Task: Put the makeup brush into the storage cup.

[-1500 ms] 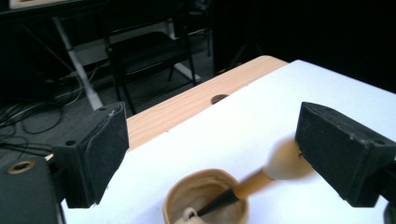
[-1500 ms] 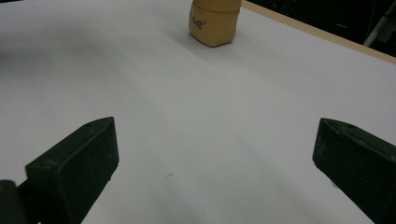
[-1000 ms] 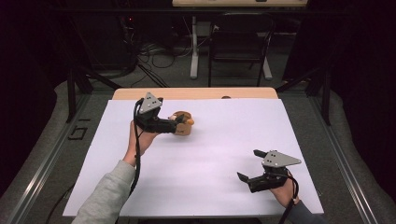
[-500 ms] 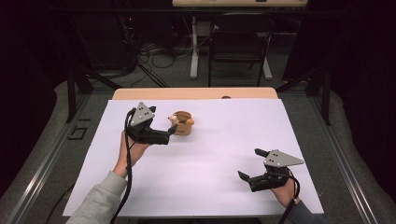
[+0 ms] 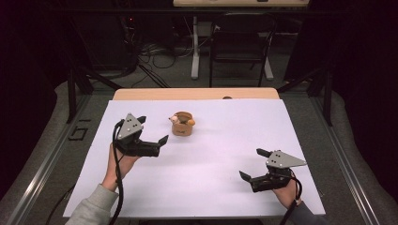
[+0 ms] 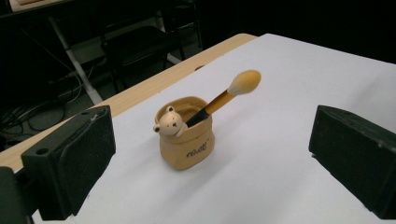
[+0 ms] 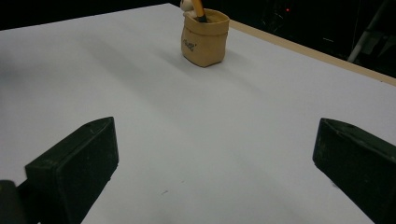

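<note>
Upright: brush in bear pot

Two black jaws spread wide over white table sheet, small tan pouch-shaped pot standing well beyond.

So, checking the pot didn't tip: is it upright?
Upright: the bear pot stands on its base, mouth up, brush leaning inside.

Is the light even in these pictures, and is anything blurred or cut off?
High view: the white sheet is bright, the surroundings dark. Left gripper view: the pouch is sharp and casts a soft shadow. Right gripper view: the brush is cut off at the top edge.
</note>
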The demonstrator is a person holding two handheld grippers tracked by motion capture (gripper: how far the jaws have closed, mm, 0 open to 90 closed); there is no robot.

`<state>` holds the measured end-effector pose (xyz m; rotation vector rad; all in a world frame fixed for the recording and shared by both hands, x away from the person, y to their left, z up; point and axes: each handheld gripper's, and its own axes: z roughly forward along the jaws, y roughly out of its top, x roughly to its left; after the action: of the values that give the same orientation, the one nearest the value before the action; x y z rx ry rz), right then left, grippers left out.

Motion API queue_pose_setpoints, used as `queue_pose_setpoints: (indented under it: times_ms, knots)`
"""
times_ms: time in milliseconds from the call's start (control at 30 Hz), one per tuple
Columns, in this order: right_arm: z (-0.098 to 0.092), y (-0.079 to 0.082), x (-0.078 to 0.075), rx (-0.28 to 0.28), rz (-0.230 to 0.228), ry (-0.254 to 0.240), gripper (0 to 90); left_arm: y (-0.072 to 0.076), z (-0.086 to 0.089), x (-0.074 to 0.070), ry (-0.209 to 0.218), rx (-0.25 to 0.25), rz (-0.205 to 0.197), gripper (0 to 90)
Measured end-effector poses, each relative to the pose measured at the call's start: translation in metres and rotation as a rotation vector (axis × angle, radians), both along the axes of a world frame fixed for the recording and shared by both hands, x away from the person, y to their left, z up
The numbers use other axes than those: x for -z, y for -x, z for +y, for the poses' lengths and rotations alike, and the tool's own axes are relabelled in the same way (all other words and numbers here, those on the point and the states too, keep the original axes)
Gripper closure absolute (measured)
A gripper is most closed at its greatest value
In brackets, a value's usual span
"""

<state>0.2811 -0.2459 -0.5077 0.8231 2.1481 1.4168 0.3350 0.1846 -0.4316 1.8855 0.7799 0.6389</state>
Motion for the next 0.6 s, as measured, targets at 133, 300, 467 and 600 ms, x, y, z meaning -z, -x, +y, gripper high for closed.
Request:
queue_pose_setpoints:
  times_ms: [133, 300, 467, 600]
  knots:
    - [-0.001, 0.0, 0.0, -0.002, 0.007, 0.004, 0.0, 0.006, 0.01, 0.008, 0.001, -0.004, 0.02, 0.4]
    - [-0.001, 0.0, 0.0, 0.003, -0.005, -0.003, 0.0, 0.015, 0.022, 0.017, -0.002, -0.025, 0.031, 0.4]
    - [0.0, 0.0, 0.0, 0.002, -0.008, -0.001, 0.0, 0.023, 0.031, 0.021, 0.001, -0.041, 0.035, 0.3]
    - [0.0, 0.0, 0.0, 0.001, -0.01, -0.001, 0.0, 0.029, 0.035, 0.025, 0.0, -0.047, 0.038, 0.3]
